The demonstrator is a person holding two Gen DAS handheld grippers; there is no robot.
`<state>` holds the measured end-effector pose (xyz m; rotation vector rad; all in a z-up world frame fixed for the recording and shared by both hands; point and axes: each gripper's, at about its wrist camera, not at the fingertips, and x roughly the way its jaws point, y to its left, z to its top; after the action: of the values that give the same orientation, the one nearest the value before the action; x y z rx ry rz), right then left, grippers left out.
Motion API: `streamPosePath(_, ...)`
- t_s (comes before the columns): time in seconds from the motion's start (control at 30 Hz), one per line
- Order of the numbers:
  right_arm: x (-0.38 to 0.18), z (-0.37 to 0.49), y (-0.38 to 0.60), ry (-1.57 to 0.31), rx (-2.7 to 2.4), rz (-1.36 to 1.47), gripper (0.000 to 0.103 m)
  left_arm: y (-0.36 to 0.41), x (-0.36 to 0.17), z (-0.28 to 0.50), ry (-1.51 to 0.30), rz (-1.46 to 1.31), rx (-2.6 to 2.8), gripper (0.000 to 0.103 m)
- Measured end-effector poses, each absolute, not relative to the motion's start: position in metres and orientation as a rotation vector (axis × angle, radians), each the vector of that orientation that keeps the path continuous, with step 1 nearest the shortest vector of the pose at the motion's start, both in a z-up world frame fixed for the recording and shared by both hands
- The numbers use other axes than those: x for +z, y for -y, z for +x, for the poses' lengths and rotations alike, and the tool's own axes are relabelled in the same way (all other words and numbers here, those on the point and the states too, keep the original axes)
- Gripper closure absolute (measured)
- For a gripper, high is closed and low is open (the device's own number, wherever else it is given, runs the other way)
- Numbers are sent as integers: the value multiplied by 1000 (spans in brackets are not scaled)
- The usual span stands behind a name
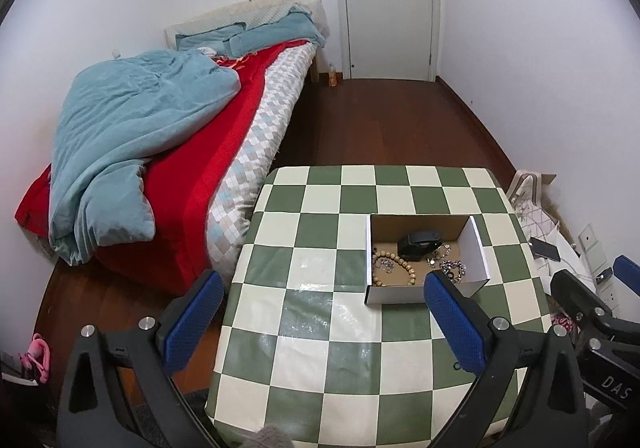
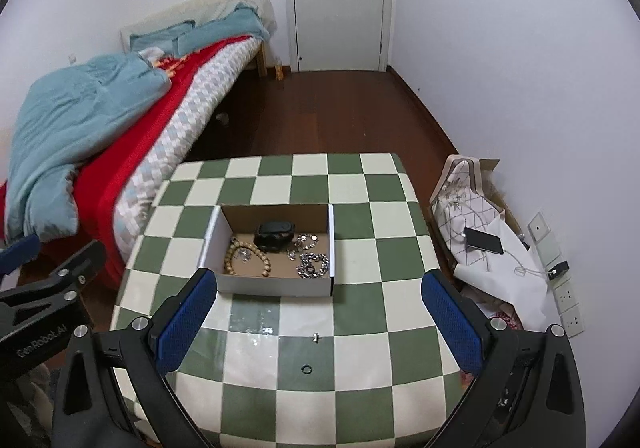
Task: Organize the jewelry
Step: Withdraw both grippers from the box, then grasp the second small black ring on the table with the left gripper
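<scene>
Bedroom, with a checked table [image 2: 360, 256] set beside a bed [image 2: 132, 136], presumably so the work sits low and within easy reach of both grippers; the right gripper [image 2: 316, 312] hangs above the near half of the table with its jaws spread wide and nothing between them, and the left gripper [image 1: 324, 312] does the same on its side, jaws likewise wide apart and empty, so neither is committed to a pick yet; just beyond the right gripper, on the bare cloth, lie a small metal bead [image 2: 315, 337] and a dark ring [image 2: 306, 369], well apart from the rest, and I judge these to be the stragglers the task has left; past them stands an open box [image 2: 276, 286], its lid off so things can be dropped in from above; inside it lie a wooden bracelet [image 2: 246, 260] at the left, a black band [image 2: 274, 234] at the back and silver chains [image 2: 310, 256] at the right, loosely grouped by kind; farther out, on the floor by the wall, a phone [image 2: 484, 240] rests on a quilted bag [image 2: 460, 200], outside the job.
</scene>
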<state>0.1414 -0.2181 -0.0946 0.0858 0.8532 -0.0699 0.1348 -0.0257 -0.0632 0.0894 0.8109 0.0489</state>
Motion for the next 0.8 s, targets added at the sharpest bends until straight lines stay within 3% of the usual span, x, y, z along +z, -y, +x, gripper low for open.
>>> streamPosePath(0.17,-95,126,223,-851,-67,139,0,23,-74,120,-797,131,118,0)
streamPosePath(0.3,-133,117,233,-920,-82,189,0,19,-113,115,-844,211,198,0)
streamPosePath(0.37,-166,115,237,-980,-65,214,8,19,-137,117,-893,245,218,0)
streamPosePath(0.43,-203,116,239,-1045,-49,236,27,23,-161,120,-935,282,230,0)
streamPosePath(0.53,-245,115,245,-1106,-41,277,45,41,-192,122,-987,329,198,0)
streamPosePath(0.8,-286,104,297,-1171,-187,329,45,125,-244,124,-1083,378,-24,0)
